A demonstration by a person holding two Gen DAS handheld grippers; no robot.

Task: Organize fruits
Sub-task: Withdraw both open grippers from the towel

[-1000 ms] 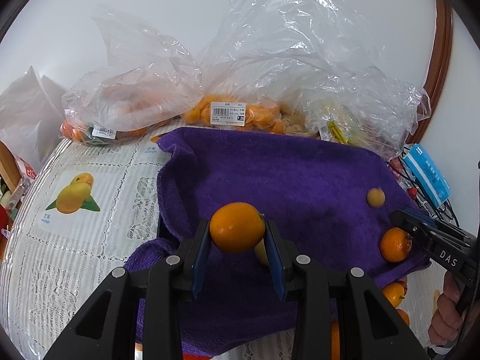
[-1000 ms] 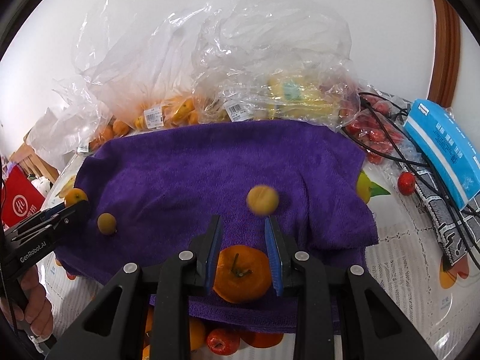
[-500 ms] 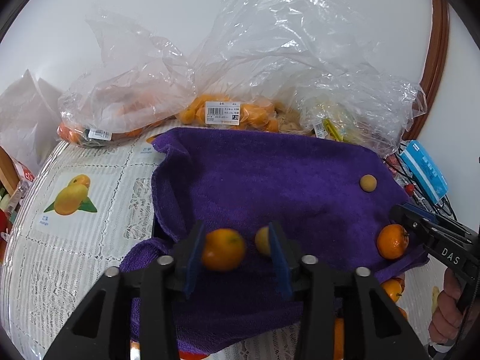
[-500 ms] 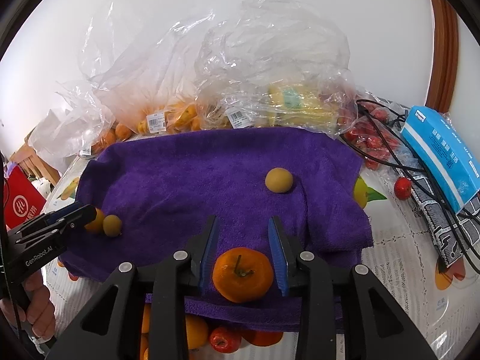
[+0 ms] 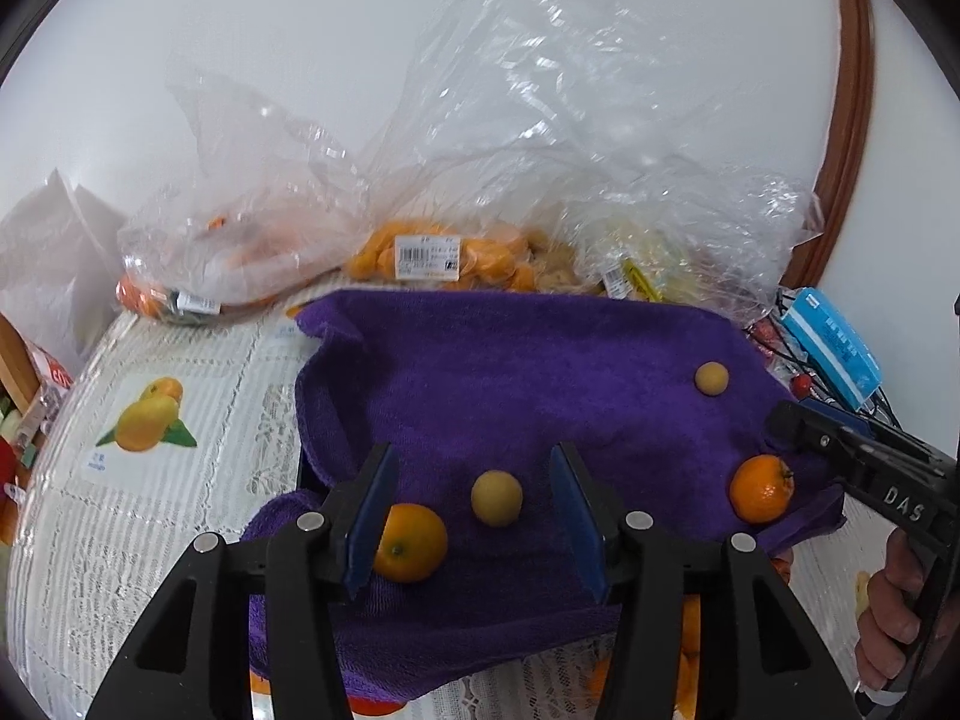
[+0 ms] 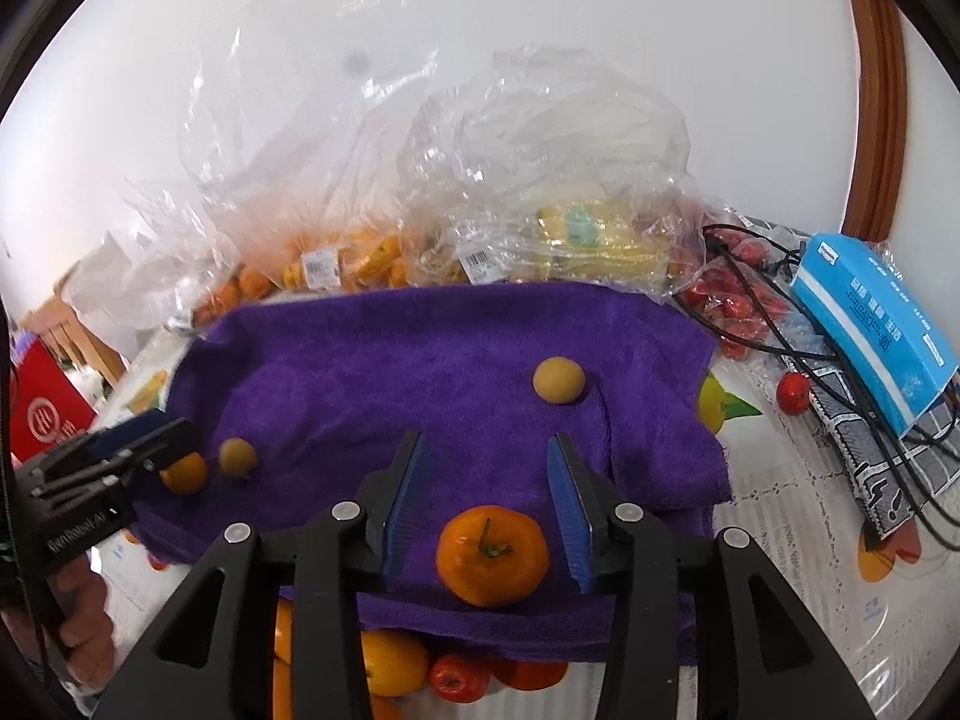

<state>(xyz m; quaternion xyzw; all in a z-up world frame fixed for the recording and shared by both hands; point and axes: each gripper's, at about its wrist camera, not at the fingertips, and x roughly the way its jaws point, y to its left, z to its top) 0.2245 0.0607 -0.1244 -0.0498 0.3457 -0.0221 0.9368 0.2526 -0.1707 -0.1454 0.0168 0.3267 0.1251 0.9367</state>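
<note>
Two tools, left tool point(image 5: 474, 516) and right tool point(image 6: 487, 507), have just been opening (pads clear of fruit), leaving an orange point(image 5: 411, 542) and a tangerine point(image 6: 492, 556) released on the purple towel's point(image 5: 528, 372) near edge, apparently sorted apart.

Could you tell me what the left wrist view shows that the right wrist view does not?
Only the left wrist view shows the mango picture on the lace tablecloth, and the left gripper open beside an orange.

Only the right wrist view shows the loose red fruit, the black cables, and the right gripper open around a stemmed tangerine.

Both show the purple towel, two small yellow fruits, the bagged fruit behind and the blue box. Both grippers have just been opening.
</note>
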